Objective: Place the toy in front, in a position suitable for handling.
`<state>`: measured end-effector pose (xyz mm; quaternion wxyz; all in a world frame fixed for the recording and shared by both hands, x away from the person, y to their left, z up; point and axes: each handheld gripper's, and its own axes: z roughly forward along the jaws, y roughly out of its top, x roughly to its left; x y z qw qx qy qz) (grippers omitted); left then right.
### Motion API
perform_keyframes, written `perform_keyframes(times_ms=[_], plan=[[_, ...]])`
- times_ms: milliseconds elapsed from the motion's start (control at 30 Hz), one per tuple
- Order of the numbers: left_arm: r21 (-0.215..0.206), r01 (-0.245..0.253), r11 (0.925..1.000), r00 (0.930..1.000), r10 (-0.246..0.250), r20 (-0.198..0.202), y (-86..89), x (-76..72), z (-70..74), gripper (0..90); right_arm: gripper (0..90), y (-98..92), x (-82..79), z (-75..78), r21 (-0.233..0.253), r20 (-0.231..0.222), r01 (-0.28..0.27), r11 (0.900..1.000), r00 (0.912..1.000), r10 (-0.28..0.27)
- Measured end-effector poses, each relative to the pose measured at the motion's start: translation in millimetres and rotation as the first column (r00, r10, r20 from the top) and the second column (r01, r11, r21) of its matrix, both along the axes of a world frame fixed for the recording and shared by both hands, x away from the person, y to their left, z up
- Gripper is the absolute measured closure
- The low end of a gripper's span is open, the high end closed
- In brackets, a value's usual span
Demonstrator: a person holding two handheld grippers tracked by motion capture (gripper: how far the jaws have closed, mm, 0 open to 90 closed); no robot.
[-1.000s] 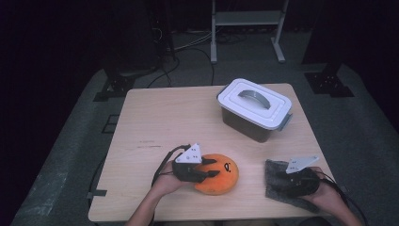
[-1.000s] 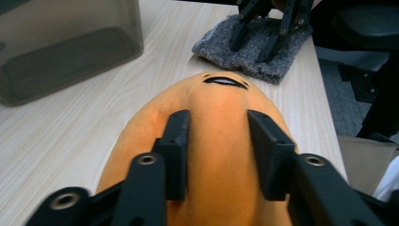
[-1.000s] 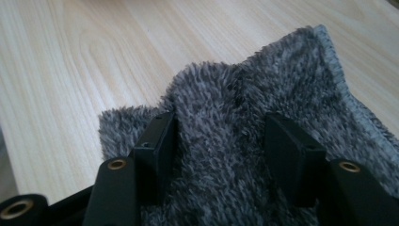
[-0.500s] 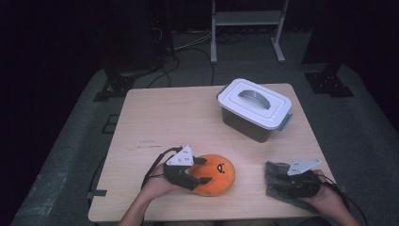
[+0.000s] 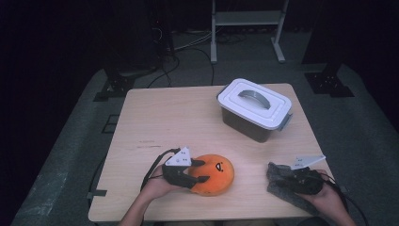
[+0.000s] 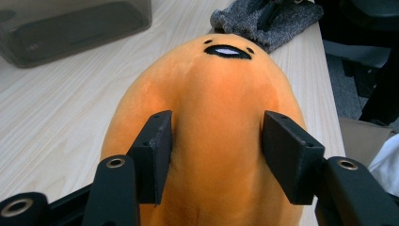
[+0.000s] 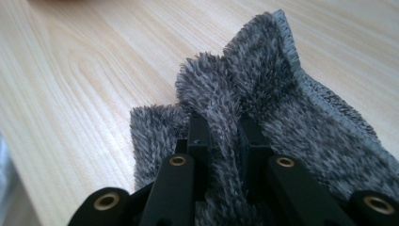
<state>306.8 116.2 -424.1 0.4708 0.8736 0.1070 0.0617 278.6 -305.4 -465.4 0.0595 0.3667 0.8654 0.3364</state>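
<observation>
Left claw (image 5: 200, 170) straddling the rear end of the orange plush toy (image 5: 212, 173), jaws set apart on either flank and, in the left gripper view, touching the fabric (image 6: 211, 136) without visibly denting it; not yet squeezed shut. The toy lies on the counter (image 5: 188, 117) on the near side of the lidded storage box (image 5: 254, 109), its long axis running away from the left claw toward its stitched face (image 6: 227, 50). Closing the jaws across this narrow width is judged the next move. Right claw (image 7: 221, 136) pinched shut on a raised fold of the grey fuzzy cloth (image 7: 282, 103), which lies near the counter's edge, also on the near side of the box and well apart from the toy.
</observation>
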Motion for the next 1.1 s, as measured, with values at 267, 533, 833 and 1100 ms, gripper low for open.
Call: perform_keyframes(times_ms=[267,533,833,1100], plan=[[-0.004,0.017,0.9998,0.9996,-0.017,0.023,-14.3,0.0,-1.3,45.8,78.1,13.4,0.1,30.2,0.21,0.026,-0.06,0.976,0.9981,0.055],[0.002,0.029,0.9996,0.9985,-0.029,0.046,-20.6,-1.2,-1.2,46.2,77.7,72.2,8.5,71.2,0.296,0.164,-0.235,0.926,0.9674,0.193],[0.0,0.037,0.9993,0.9979,-0.037,0.053,-19.9,-0.2,-2.5,46.1,76.5,124.2,25.0,57.3,0.22,0.199,-0.332,0.917,0.9359,0.291],[0.002,0.029,0.9996,0.9984,-0.029,0.048,-12.3,1.2,-3.2,45.8,76.2,96.8,25.0,40.7,0.176,0.145,-0.268,0.947,0.9588,0.244]])
